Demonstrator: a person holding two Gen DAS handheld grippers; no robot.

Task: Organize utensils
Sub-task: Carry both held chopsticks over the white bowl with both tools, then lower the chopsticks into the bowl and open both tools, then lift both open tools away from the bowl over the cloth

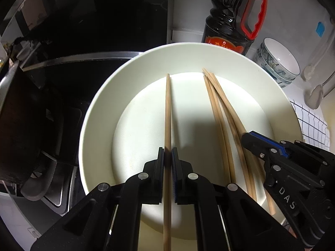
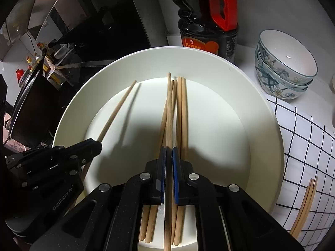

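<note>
So our left tool is pinched tight on a single chopstick, which runs straight out past the fingertips and ends over the far part of the white plate. Its back end sticks out toward us between the tool's arms. In the right wrist view that same chopstick slants across the left side of the plate, with the left tool down at the plate's near-left edge.

Our right tool is also clamped on one chopstick, which points away over the middle of the plate. Right under and beside it we've got a loose bundle of chopsticks lying on the plate, just to the right of the held one and partly crossing below it.

Further out, a few more chopsticks sit on a checked cloth on the near right, off the plate. Beyond the plate on the worktop there's a dark sauce bottle with a red handle, and stacked patterned bowls to its right. A black stove is off to the left.
</note>
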